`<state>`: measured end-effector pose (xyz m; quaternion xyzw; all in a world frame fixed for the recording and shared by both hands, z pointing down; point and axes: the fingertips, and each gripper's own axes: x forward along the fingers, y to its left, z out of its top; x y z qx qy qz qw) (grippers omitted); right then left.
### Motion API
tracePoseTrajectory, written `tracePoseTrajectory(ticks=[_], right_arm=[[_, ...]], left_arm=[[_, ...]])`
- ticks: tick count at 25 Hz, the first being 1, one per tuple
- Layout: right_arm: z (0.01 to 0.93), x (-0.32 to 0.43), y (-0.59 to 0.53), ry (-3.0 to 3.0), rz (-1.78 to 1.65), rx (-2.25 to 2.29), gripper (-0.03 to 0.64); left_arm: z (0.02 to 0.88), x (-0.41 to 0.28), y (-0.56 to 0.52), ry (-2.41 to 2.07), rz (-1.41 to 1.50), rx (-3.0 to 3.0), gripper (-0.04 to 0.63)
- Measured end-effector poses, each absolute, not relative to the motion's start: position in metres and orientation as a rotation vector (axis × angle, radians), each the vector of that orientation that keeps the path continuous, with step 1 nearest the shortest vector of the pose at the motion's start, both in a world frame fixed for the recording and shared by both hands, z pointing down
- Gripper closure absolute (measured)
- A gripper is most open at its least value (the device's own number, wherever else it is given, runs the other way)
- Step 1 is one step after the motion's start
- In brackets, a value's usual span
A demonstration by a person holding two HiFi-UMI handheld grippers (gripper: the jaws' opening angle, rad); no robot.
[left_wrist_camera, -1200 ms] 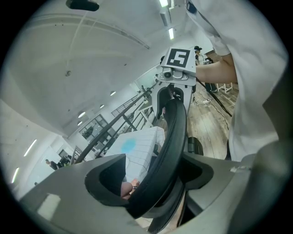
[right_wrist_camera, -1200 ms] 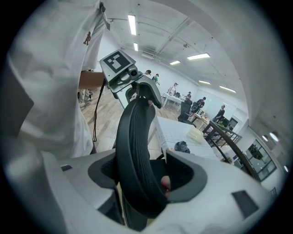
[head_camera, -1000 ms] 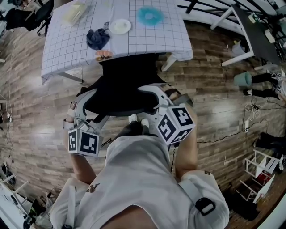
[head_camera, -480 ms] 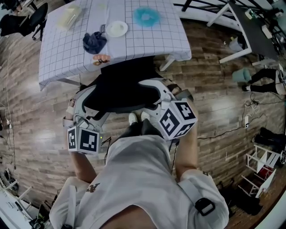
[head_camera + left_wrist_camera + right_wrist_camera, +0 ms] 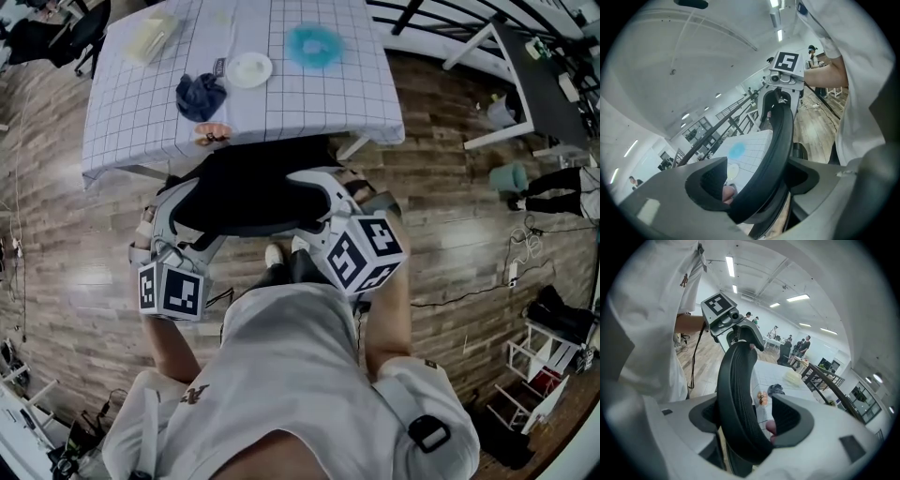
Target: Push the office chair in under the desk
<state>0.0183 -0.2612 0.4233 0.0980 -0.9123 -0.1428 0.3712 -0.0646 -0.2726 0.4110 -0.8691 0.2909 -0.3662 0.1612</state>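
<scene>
The black office chair (image 5: 253, 192) stands with its seat partly under the desk (image 5: 309, 94), which wears a white checked cloth. I hold the backrest from behind at both ends. My left gripper (image 5: 152, 236) is shut on the backrest's left rim, and my right gripper (image 5: 314, 186) on its right rim. In the left gripper view the black rim (image 5: 780, 136) runs between the jaws of the left gripper (image 5: 759, 178). The right gripper view shows the rim (image 5: 736, 380) wedged the same way in the right gripper (image 5: 747, 420). My body hides the chair's base.
On the desk lie a blue cloth (image 5: 200, 92), a white plate (image 5: 248, 68), a turquoise ring (image 5: 314, 42) and a small orange item (image 5: 212, 134) at the front edge. A second desk (image 5: 525, 66), cables (image 5: 516, 253) and a rack (image 5: 539, 361) stand to the right.
The chair, both grippers and I have shifted a little toward the desk. Both grips on the backrest look unchanged.
</scene>
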Motion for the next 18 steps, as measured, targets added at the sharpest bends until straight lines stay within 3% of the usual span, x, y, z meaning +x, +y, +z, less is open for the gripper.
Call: tracePoseTrajectory(ticks=[18], right_arm=[[0.422,0.045,-0.304,-2.377,-0.427,0.193,0.322]], left_arm=[[0.412,-0.038,-0.309,0.911,-1.086,-2.49,0.23]])
